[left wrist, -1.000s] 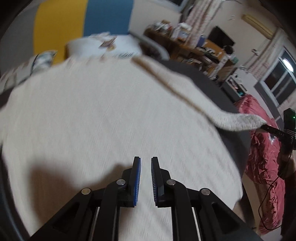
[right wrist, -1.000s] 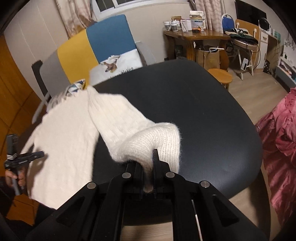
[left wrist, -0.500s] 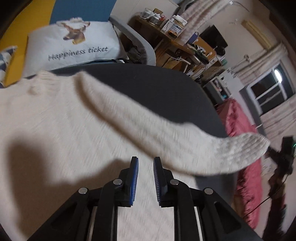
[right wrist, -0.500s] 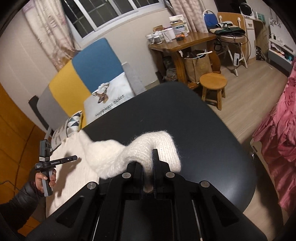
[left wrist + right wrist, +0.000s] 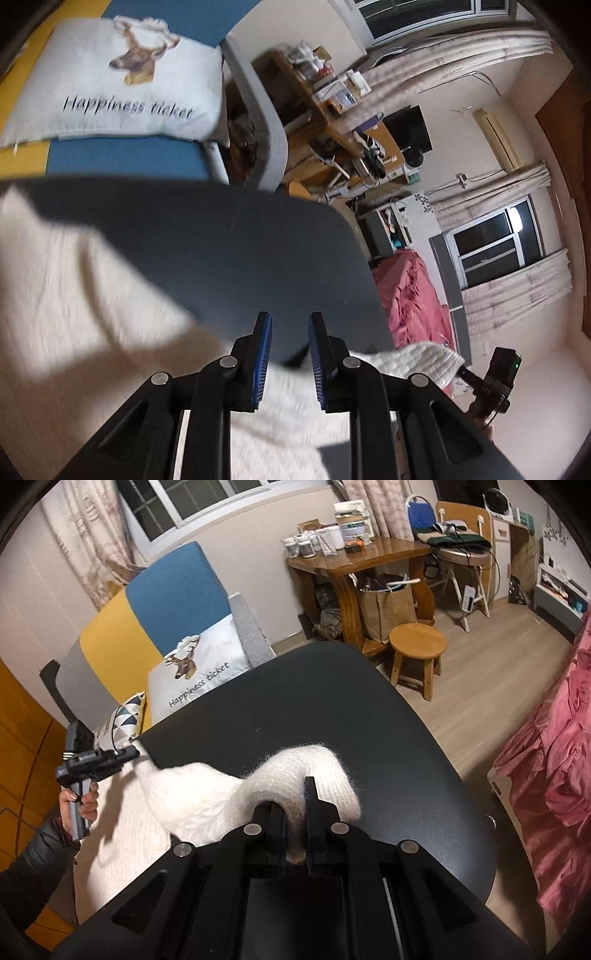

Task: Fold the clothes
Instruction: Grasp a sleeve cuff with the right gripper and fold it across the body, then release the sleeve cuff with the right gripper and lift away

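Between our right gripper's (image 5: 294,814) fingers: cuff of the white knit sweater (image 5: 207,794), clamped | sweater body flat on the black table (image 5: 369,716), left side | our left gripper (image 5: 290,354) narrowly parted, empty, above it | beyond: deer-print cushion (image 5: 199,675).

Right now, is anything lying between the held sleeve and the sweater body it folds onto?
Nothing visible. The right tongs pinch the sleeve over bare table, beside the sweater.
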Motion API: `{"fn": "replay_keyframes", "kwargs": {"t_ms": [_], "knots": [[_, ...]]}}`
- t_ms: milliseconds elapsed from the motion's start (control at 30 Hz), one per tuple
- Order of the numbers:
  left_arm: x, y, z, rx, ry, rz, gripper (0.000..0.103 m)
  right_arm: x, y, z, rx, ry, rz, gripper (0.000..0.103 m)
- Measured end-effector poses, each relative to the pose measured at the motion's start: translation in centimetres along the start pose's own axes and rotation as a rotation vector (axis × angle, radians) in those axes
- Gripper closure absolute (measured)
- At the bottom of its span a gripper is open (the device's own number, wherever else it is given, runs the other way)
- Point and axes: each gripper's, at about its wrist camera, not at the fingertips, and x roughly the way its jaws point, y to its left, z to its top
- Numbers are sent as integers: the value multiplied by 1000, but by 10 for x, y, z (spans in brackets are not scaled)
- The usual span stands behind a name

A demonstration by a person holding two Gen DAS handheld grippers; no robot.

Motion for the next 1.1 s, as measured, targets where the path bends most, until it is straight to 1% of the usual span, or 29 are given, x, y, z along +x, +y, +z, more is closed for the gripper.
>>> {"fn": "replay_keyframes", "kwargs": {"t_ms": [67, 167, 200, 267, 367, 400, 500, 567, 667, 700, 800, 900, 967, 1033, 1100], "knots": [[-4, -4, 5, -1, -1, 2, 85, 5, -1, 0, -3, 11, -12, 95], [-31, -1, -7, 19, -23, 0, 85, 11, -2, -2, -12, 28, -28, 95], [-40, 3, -13, 26, -25, 12, 85, 13, -2, -3, -15, 34, -33, 95], [-46, 16, -21, 25, -6, 71, 85, 17, -3, -4, -20, 46, -44, 95], [-44, 40, -33, 4, 39, 163, 85, 12, 2, -9, -23, 40, -34, 95], [-41, 45, -35, -4, 44, 170, 85, 9, 4, -9, -24, 37, -30, 95], [-29, 54, -36, -28, 43, 150, 82, -1, 14, -10, -34, 28, -19, 95], [-19, 55, -34, -38, 34, 119, 79, -8, 22, -9, -49, 26, -15, 95], [-5, 56, -32, -53, 21, 73, 78, -15, 36, -9, -74, 22, -10, 95], [-1, 56, -31, -60, 16, 51, 78, -17, 40, -9, -83, 22, -14, 95], [4, 42, -26, -73, -8, -48, 78, -24, 47, -8, -110, 17, -30, 95], [7, 22, -10, -63, -46, -107, 78, -22, 35, -1, -75, 5, -44, 95], [12, 12, 4, -55, -62, -98, 78, -12, 17, 8, -15, 5, -49, 95], [22, 9, 18, -67, -47, -73, 78, 4, -1, 18, 40, 19, -63, 95], [30, 17, 29, -115, -44, -33, 78, 23, -19, 27, 93, 34, -83, 95]]}}
